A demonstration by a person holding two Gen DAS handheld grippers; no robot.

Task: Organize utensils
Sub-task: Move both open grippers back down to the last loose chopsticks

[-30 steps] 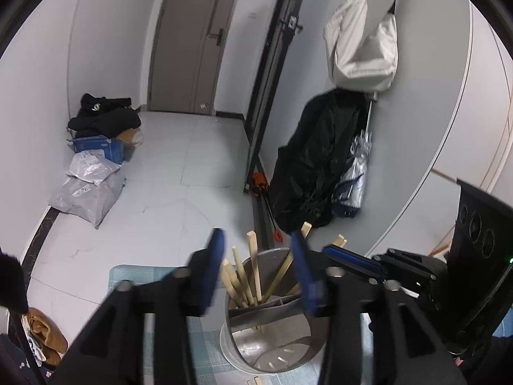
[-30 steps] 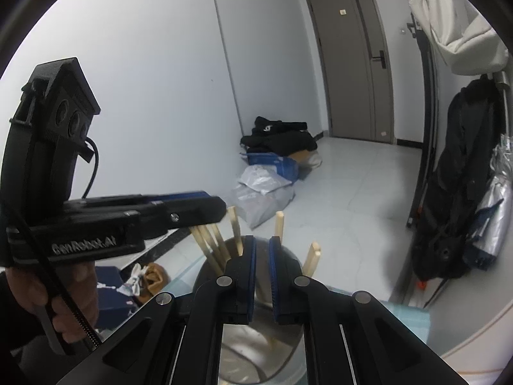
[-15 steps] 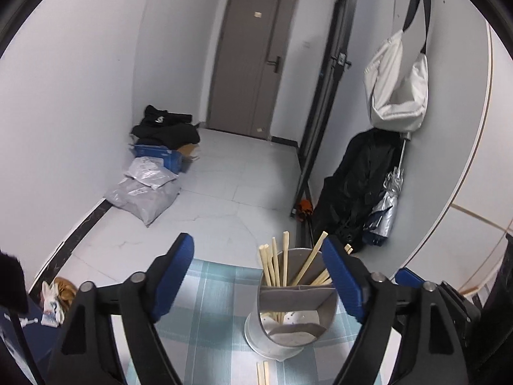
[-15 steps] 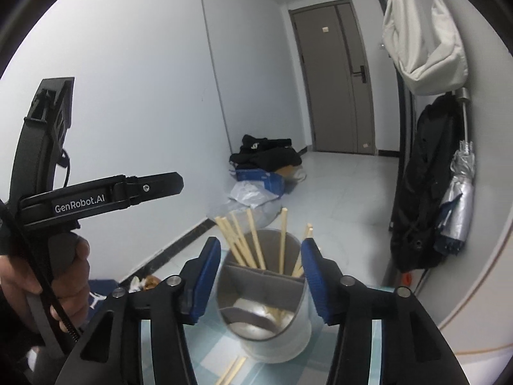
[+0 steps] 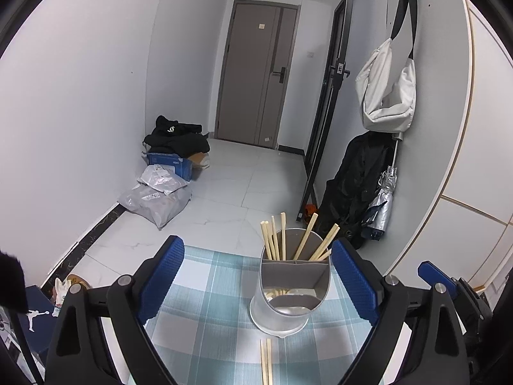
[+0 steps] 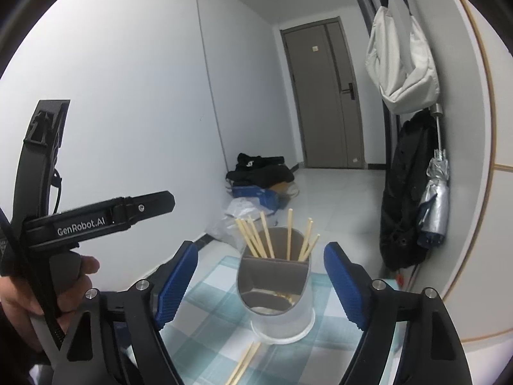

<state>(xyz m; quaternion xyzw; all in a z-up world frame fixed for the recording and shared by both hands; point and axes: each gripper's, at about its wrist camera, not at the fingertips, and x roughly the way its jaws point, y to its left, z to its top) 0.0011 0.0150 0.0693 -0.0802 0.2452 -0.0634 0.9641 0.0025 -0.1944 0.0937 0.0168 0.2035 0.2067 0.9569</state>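
A round metal utensil holder (image 5: 290,292) stands upright on the worktop (image 5: 205,314), which wears a blue-and-white checked cloth. A divider splits the holder into compartments; the wooden chopsticks (image 5: 275,240) lean in the far compartment, their tips fanned above the rim, while the near compartment looks hollow apart from something pale at its bottom that is too dim to name. Two more loose chopsticks (image 5: 266,361) lie flat on the cloth just in front of the holder's base. The left gripper (image 5: 258,277) has just been opening its jaws and they now stand wide, pressing on nothing, with the holder seen between them but beyond the blue pads. The right gripper (image 6: 260,284) has likewise just been opening; its jaws are wide and empty, framing the same holder. A hand (image 6: 38,292) grips the left gripper's handle in the right wrist view.
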